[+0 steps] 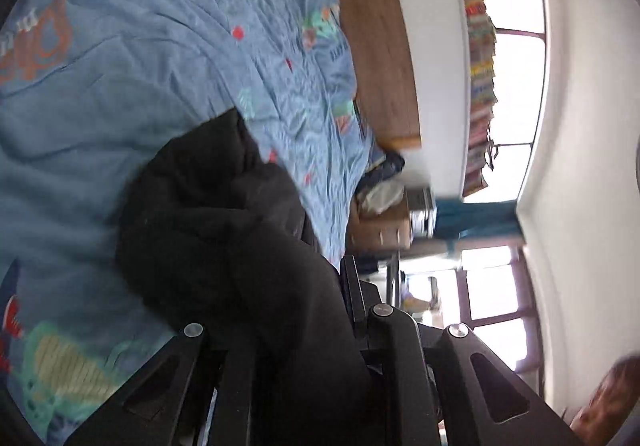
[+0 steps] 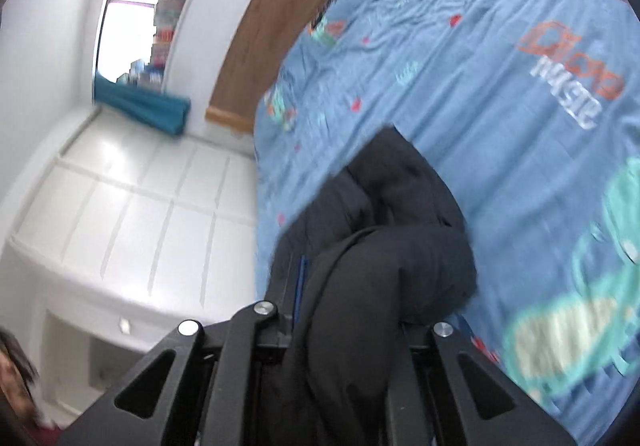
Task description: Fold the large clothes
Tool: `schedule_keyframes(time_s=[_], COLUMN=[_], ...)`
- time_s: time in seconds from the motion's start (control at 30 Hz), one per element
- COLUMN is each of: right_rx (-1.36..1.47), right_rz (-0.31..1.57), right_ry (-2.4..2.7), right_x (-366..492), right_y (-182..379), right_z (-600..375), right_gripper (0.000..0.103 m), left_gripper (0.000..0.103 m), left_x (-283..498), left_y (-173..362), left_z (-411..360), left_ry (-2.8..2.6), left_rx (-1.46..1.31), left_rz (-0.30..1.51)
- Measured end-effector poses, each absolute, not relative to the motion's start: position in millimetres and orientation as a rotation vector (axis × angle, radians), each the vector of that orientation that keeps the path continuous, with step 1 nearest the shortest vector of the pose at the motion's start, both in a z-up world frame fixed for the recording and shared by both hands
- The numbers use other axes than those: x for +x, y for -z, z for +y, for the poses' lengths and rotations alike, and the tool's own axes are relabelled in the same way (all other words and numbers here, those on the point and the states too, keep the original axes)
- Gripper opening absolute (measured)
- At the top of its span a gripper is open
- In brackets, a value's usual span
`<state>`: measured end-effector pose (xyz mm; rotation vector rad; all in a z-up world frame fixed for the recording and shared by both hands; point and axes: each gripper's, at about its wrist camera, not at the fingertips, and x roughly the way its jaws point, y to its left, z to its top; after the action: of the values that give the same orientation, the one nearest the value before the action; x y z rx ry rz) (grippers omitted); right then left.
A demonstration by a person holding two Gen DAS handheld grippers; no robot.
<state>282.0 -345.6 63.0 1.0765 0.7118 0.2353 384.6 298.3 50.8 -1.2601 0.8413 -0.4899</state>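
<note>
Both grippers, left [image 1: 304, 330] & right [image 2: 348, 330], are clamped on the soft, bulky black padded garment [image 1: 208, 214], w/ fabric bunched between the fingers. It sags ahead onto the blue cartoon-print bed cover [image 1: 140, 46]. Prob. heavy-ish, floppy, slippery: best held at seams/edges.

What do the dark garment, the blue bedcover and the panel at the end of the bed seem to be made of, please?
Dark garment: soft matte black fabric, probably padded, judging by its thick, puffy folds.
Blue bedcover: thin woven cloth, likely cotton, matte, finely creased, with printed cartoon motifs.
Bed panel: wood or wood-look laminate, brown grain, paler edge trim.
</note>
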Motion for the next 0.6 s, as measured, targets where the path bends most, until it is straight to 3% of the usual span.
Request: schedule_keyframes(time_s=[0.27,0.6], right_rx=[1.268,1.137], right_rz=[0.694,0.951], right_ry=[-0.091,0.16], right_x=[408.7,535.2], right_y=[-18.7,56.6], right_z=[-365.5,-366.2], right_gripper=[0.012,0.017], left_gripper=[0.019,0.032], left_x=[528.5,613.7], left_y=[1.9,65.0], left_z=[291.1,268.6], left_ry=[0.307,0.191], left_rx=[-1.306,-1.18], left_rz=[0.91,1.101])
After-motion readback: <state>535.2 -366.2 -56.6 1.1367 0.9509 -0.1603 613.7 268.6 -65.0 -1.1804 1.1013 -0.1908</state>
